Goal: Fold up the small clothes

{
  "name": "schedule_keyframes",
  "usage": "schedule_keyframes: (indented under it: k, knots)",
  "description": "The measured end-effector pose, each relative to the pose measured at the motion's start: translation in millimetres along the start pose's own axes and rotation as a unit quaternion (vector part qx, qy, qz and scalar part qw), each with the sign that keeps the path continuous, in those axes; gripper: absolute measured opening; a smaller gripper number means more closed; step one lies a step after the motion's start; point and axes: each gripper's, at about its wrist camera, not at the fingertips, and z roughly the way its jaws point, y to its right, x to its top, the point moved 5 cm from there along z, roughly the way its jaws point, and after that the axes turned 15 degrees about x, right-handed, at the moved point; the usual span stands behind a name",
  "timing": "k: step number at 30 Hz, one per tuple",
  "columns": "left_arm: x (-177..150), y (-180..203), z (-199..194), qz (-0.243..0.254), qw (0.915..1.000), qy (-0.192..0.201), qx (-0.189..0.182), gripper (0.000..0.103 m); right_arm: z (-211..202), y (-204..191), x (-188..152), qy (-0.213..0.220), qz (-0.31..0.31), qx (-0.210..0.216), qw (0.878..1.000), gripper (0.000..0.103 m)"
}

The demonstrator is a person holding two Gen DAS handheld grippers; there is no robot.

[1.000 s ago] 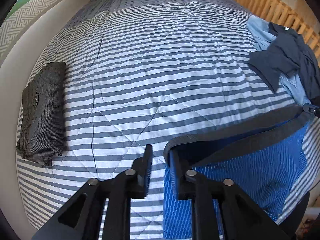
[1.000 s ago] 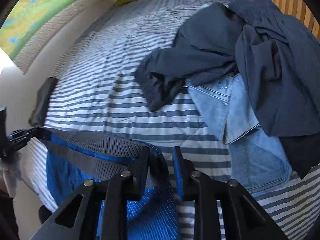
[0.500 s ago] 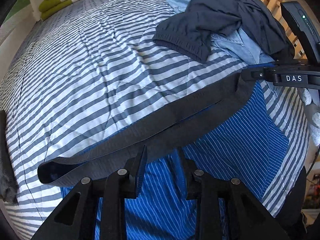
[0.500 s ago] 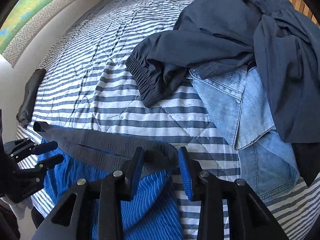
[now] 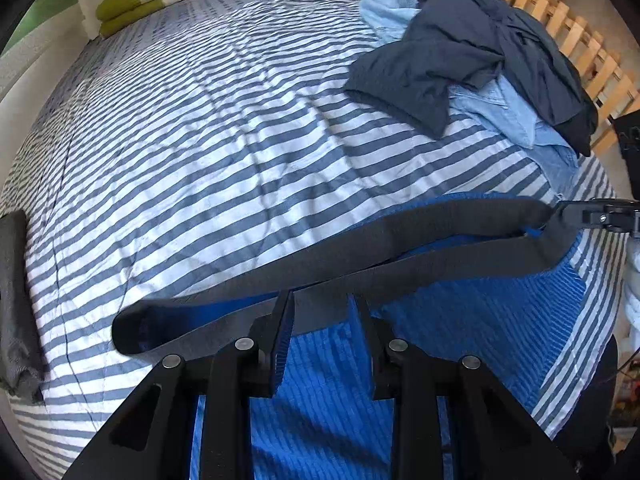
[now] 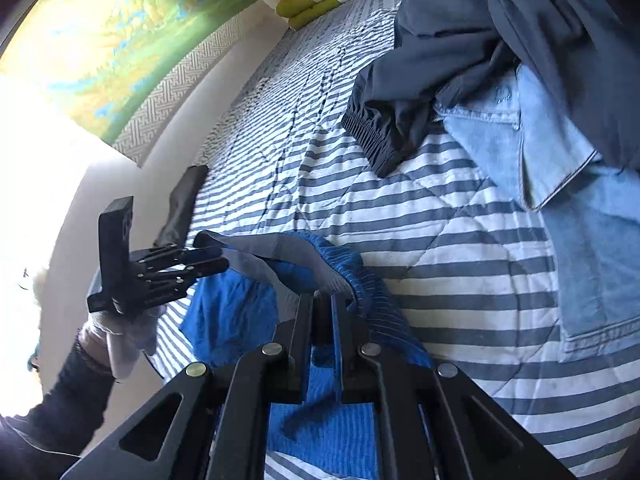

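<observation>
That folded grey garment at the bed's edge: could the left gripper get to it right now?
Probably yes: only bare striped bedspread lies between the left gripper, whose jaws stand apart over the blue shorts, and the grey garment.

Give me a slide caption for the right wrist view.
Right gripper closing on the blue shorts' waistband on the striped bed.

The blue shorts (image 5: 460, 320) are a finely ribbed, matt cloth with a smoother, dark grey elastic waistband (image 5: 360, 248). The bed (image 5: 200, 152) carries a quilted, slightly crinkled striped cotton cover. Soft, faded denim (image 6: 560, 184) lies under a smooth navy garment (image 6: 460, 60) with a ribbed cuff. The left tongs (image 5: 320, 316) are matt black plastic with dull metal rivets. The slatted rail (image 5: 568, 28) is pale, unvarnished wood.
</observation>
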Motion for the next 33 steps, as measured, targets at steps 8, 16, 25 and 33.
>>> schedule_keyframes:
  k: [8,16,25,33]
  knots:
    - [34,85,8,0.026,0.9963,0.012,-0.081,0.03,21,8,-16,-0.041,-0.011,-0.084,0.996,0.008]
    - [33,111,9,0.066,0.9908,-0.014,-0.117,0.036,21,1,-14,-0.025,-0.012,-0.037,0.999,0.008]
    - [21,132,20,0.104,0.9794,-0.061,-0.162,0.059,19,4,-26,-0.049,-0.037,-0.063,0.996,0.008]
    - [-4,130,2,0.091,0.984,-0.048,-0.146,0.017,25,-13,-15,-0.079,-0.109,-0.178,0.975,0.015]
